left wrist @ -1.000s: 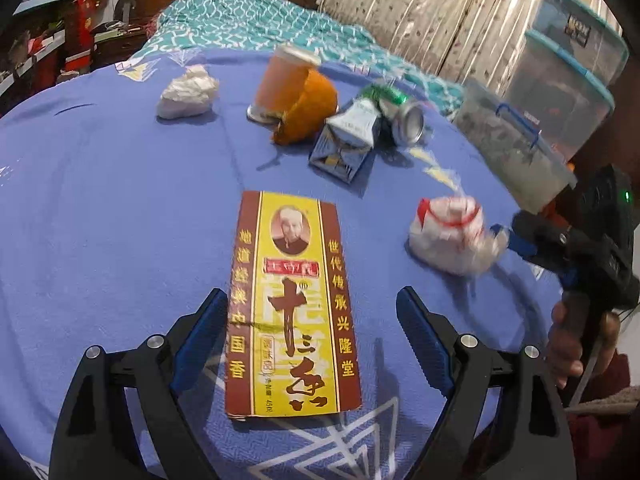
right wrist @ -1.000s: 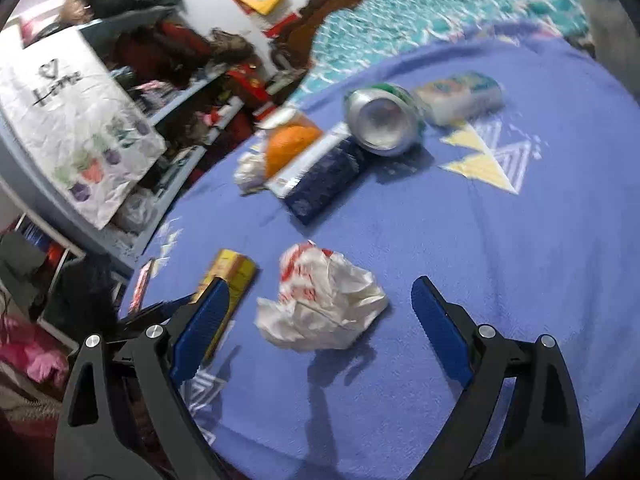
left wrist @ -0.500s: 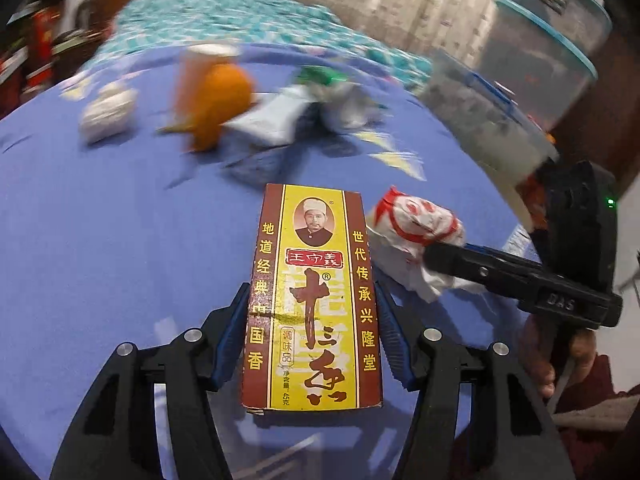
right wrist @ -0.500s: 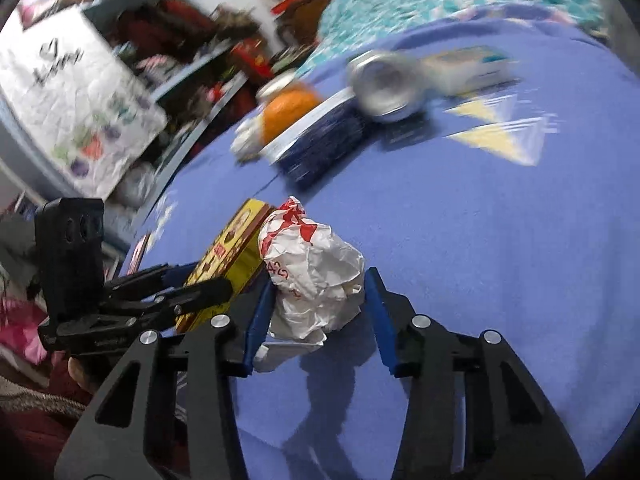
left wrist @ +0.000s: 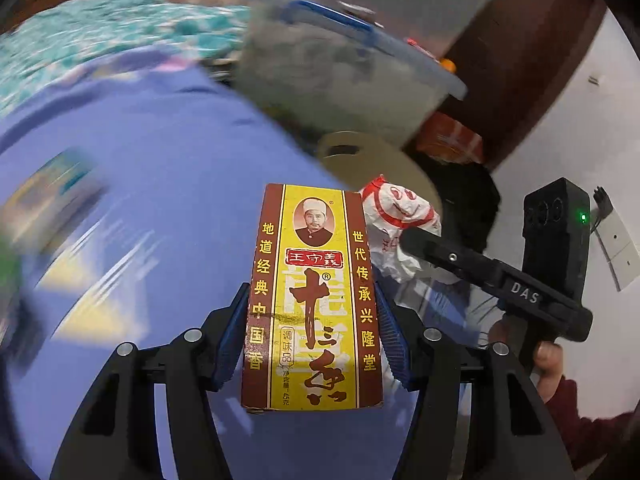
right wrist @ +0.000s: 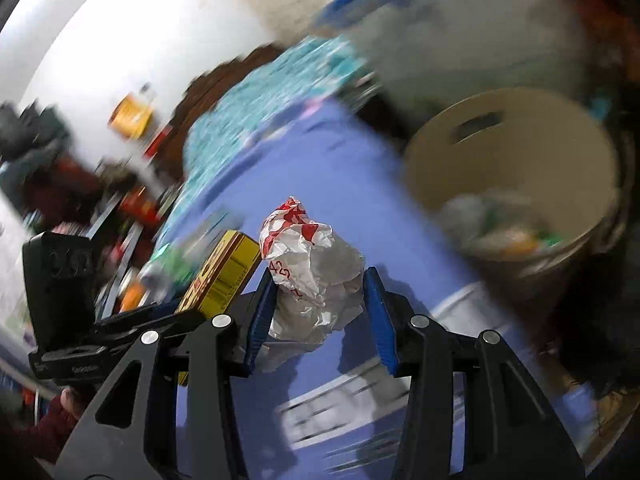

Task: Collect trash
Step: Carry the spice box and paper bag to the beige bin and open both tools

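Left claw (left wrist: 312,340): now clamps the spice box (left wrist: 312,300), lifted off the worktop (left wrist: 160,168).
Right claw (right wrist: 320,312): now grips the crumpled wrapper (right wrist: 316,276).
Bin (right wrist: 516,152): blurred, probably next stop.

The left gripper (left wrist: 312,336) fills the lower centre of its view, blue pads (left wrist: 230,340) clamped on a seasoning box (left wrist: 312,300). The right gripper (right wrist: 320,312), lower centre, pinches a crumpled wrapper (right wrist: 316,280). A hand (left wrist: 548,368) grips its handle at lower right.
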